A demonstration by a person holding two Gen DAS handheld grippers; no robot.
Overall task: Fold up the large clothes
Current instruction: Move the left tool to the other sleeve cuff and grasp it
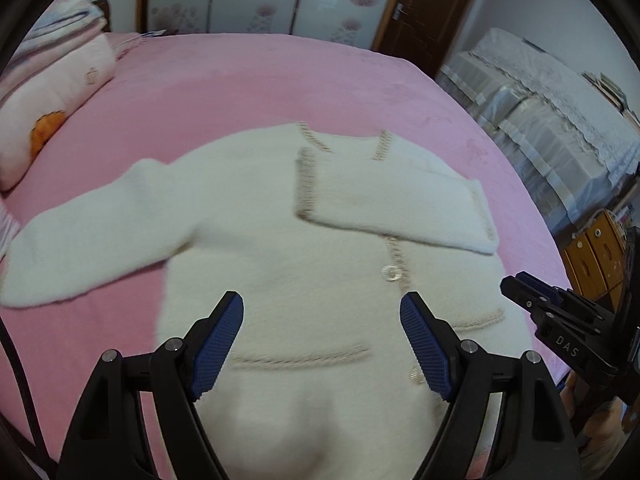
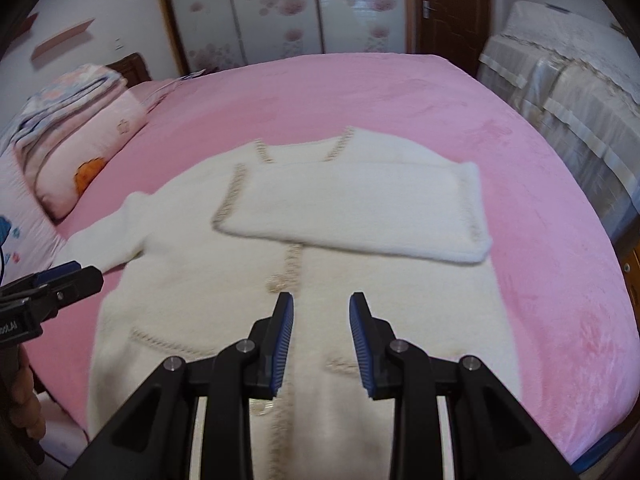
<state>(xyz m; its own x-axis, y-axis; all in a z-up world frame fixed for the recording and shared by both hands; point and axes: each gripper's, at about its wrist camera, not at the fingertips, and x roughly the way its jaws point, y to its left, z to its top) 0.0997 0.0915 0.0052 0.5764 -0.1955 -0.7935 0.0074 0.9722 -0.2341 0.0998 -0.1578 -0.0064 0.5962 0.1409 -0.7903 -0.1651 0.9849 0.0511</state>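
White fluffy knit cardigan with beige braided trim [image 1: 312, 248] lies flat, front up, on the pink plush bedspread [image 1: 248, 80], its hem toward the cameras and its neckline toward the far edge of the bed. One sleeve [image 2: 360, 208] is already folded across the chest of the cardigan, its trimmed cuff lying near the neckline; the other sleeve [image 1: 92, 240] stretches out sideways from the cardigan onto the bedspread, toward the pink pillows [image 1: 52, 92].

So the fold appears to be at its sleeve stage: one side done, the other not.

Left gripper [image 1: 322, 340] hovers above the lower body of the cardigan with its blue-padded jaws spread wide and nothing between them. Right gripper [image 2: 321, 340] hangs over the button placket, jaws parted with a narrower gap, also holding nothing. Both views are blurred, so whether either touches the knit cannot be told.

The next move likely calls for the left gripper to reach the outstretched sleeve near its cuff, pinch it, and carry it across the cardigan onto the folded sleeve. The thick soft knit may need a deep bite to avoid slipping.
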